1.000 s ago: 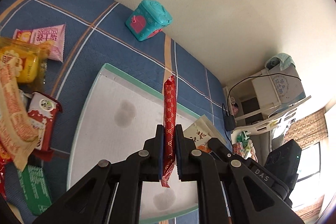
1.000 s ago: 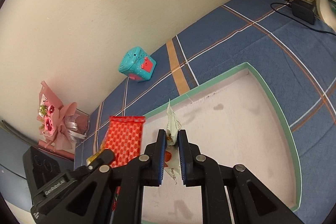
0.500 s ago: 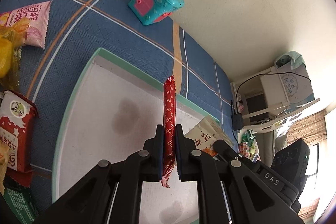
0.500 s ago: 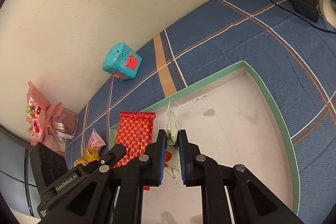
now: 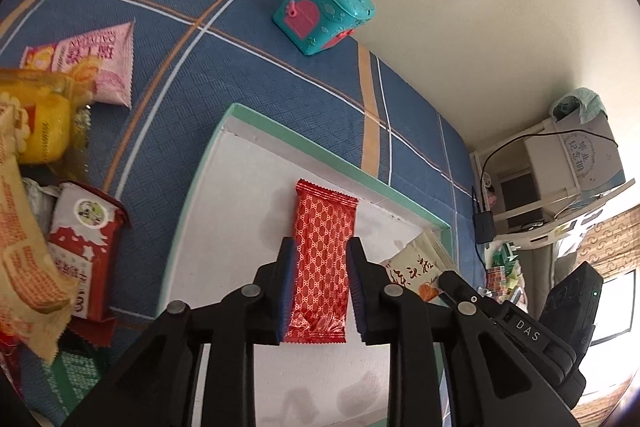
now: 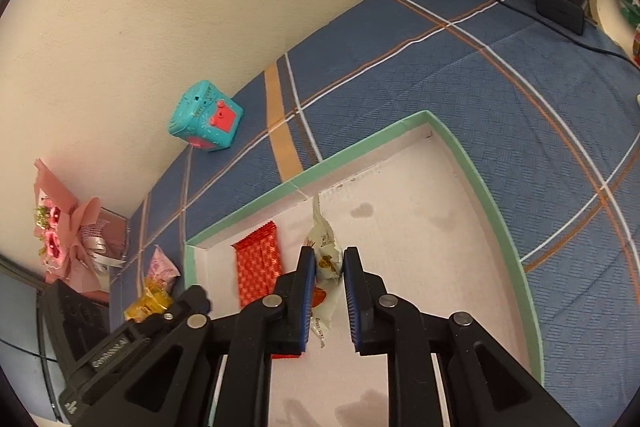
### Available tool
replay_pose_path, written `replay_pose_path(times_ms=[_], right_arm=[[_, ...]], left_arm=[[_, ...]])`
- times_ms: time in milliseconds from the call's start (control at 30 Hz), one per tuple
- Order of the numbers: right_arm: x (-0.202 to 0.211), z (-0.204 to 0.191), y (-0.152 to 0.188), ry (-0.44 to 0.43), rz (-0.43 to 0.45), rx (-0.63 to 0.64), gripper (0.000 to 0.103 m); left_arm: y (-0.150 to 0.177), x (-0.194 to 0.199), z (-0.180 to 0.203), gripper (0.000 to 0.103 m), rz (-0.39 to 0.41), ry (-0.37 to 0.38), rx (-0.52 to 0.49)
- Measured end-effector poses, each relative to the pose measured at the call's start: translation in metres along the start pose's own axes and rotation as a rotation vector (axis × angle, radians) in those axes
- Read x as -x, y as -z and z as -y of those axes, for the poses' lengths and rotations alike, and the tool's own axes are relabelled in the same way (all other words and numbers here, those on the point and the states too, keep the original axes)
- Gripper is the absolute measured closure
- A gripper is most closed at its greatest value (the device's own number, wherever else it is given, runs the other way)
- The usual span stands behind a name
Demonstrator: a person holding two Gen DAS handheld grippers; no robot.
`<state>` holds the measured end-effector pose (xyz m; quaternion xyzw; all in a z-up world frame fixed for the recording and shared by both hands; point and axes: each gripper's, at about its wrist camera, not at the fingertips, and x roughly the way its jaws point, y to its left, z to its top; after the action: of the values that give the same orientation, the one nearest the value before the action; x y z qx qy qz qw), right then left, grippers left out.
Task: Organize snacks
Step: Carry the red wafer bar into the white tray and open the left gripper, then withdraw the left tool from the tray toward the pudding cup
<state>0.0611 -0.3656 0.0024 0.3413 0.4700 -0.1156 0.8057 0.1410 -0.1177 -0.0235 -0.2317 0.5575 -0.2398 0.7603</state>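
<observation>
Left wrist view shows the left gripper [image 5: 319, 283] with its jaws opening around a red patterned snack bar [image 5: 322, 259], which now lies flat on the white floor of the green-rimmed tray [image 5: 280, 135], apparently let go. Right wrist view has the right gripper [image 6: 328, 297] with its jaws opening too, a pale cream snack packet [image 6: 326, 259] between the pads and leaning on edge just right of the red bar; whether the pads still press it I cannot tell. So I judge two snacks are landing in the tray, while more wait outside it at the left: a pink packet [image 5: 94, 61], a yellow one [image 5: 42, 127] and a red-and-white one [image 5: 86, 247]. Everything sits on a blue plaid cloth [image 6: 460, 83] against a cream wall, with a teal toy box [image 5: 324, 11], a pink bouquet [image 6: 64, 231] and a cluttered shelf [image 5: 560, 171] beyond
</observation>
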Motion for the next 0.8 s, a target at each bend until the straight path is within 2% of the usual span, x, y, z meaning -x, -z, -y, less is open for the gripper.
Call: replay_pose_path(times_ms=[67, 200, 267, 367, 467, 533, 667, 800], right_arm=[[0.003, 0.004, 0.0, 0.041, 0.005, 0.004, 0.077], [0.008, 0.008, -0.002, 0.071, 0.003, 0.003, 0.075], [0.012, 0.005, -0.002, 0.097, 0.003, 0.026, 0.075], [0.017, -0.003, 0.0, 0.178, 0.002, 0.085, 0.075], [0.023, -0.009, 0.002, 0.232, 0.005, 0.129, 0.067], [0.027, -0.011, 0.003, 0.244, 0.004, 0.14, 0.04], [0.033, -0.017, 0.007, 0.272, 0.007, 0.176, 0.037], [0.041, -0.022, 0.01, 0.277, 0.014, 0.192, 0.029]], left_arm=[[-0.002, 0.005, 0.002, 0.063, 0.003, -0.041, -0.02], [-0.002, 0.015, 0.012, 0.051, 0.016, -0.142, -0.091], [-0.004, 0.019, 0.016, 0.041, 0.024, -0.212, -0.129], [-0.005, 0.024, 0.02, 0.032, 0.031, -0.336, -0.18], [-0.005, 0.029, 0.025, 0.024, 0.053, -0.476, -0.231], [-0.004, 0.034, 0.028, 0.022, 0.071, -0.559, -0.271], [-0.002, 0.042, 0.032, 0.021, 0.108, -0.675, -0.33], [0.003, 0.056, 0.037, 0.021, 0.16, -0.741, -0.366]])
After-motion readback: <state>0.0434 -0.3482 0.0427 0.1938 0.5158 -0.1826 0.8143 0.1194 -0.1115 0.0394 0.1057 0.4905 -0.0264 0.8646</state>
